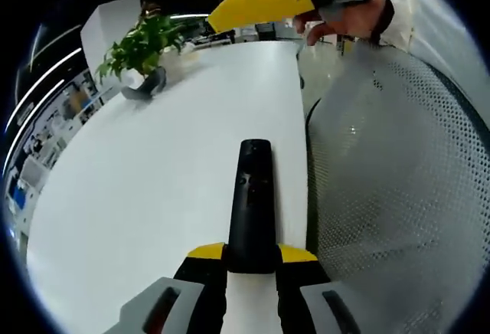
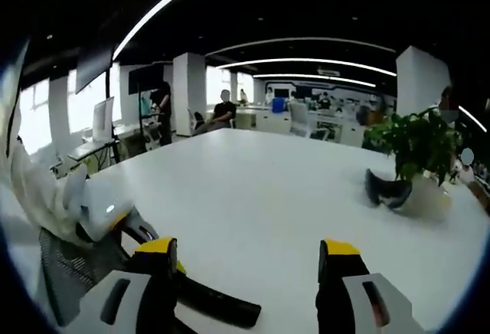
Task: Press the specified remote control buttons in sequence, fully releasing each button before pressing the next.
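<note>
A long black remote (image 1: 253, 204) points away over the white table (image 1: 153, 181), near its right edge. My left gripper (image 1: 253, 254) is shut on the remote's near end, a yellow tip on each side. My right gripper (image 1: 260, 1) hangs high above the far end of the table, held by a hand (image 1: 348, 18), well clear of the remote. In the right gripper view, my right gripper (image 2: 247, 253) stands open with nothing between its yellow tips. The remote (image 2: 218, 303) lies low at the left there, partly behind the left jaw, and the left gripper (image 2: 103, 215) holds it.
A grey mesh chair back (image 1: 398, 188) stands close to the table's right edge and appears again as the mesh chair (image 2: 65, 269). A potted plant (image 1: 142, 47) sits far left on the table, also seen as the plant (image 2: 413, 150). People and desks fill the office behind.
</note>
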Demonstrator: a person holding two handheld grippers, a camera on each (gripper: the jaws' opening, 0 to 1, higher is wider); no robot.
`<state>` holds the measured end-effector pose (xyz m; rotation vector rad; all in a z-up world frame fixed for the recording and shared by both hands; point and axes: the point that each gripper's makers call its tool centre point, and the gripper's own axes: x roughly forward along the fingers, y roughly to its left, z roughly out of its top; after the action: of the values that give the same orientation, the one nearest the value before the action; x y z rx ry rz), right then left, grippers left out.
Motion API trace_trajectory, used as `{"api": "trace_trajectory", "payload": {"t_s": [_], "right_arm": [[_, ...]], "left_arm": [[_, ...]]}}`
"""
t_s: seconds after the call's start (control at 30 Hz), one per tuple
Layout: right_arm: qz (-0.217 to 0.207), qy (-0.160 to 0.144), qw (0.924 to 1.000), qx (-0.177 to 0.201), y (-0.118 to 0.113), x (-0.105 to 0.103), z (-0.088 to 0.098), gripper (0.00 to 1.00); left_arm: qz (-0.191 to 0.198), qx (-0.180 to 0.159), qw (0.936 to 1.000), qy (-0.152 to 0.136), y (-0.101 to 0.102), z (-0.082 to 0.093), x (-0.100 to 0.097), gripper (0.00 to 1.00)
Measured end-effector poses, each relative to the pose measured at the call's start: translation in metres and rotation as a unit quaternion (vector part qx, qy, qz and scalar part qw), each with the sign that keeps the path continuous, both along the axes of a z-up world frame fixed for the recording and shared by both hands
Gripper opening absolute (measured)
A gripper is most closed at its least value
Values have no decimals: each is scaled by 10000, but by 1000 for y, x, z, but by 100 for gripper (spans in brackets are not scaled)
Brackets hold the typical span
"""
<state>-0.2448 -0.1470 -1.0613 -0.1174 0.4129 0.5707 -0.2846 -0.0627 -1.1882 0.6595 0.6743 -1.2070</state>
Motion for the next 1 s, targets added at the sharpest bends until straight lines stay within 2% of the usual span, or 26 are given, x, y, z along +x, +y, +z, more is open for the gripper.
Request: {"api": "trace_trajectory", "payload": {"t_s": [0.3, 0.43, 0.5, 0.63, 0.73, 0.87, 1.0], "right_arm": [[-15, -30, 10000, -24, -1, 0, 1, 77], [-24, -30, 10000, -41, -2, 0, 1, 77], [-56, -46, 10000, -19, -3, 1, 1, 78], [-74, -19, 10000, -16, -3, 2, 0, 87], [-122, -135, 9998, -41, -4, 4, 2, 93], [-167, -81, 9998, -14, -6, 5, 1, 94], [-115, -140, 9998, -49, -4, 6, 1, 99]], "left_arm": [[-293, 277, 9988, -284, 10, 4, 39, 22], [-296, 281, 9987, -307, 10, 10, 59, 23], [-357, 267, 9981, -425, 9, 13, 68, 23], [-378, 272, 9979, -455, 6, 16, 89, 23], [-433, 314, 9969, -569, 5, 18, 105, 23], [-523, 402, 9960, -594, 5, 17, 117, 23], [-547, 426, 9957, -620, 5, 17, 132, 23]]}}
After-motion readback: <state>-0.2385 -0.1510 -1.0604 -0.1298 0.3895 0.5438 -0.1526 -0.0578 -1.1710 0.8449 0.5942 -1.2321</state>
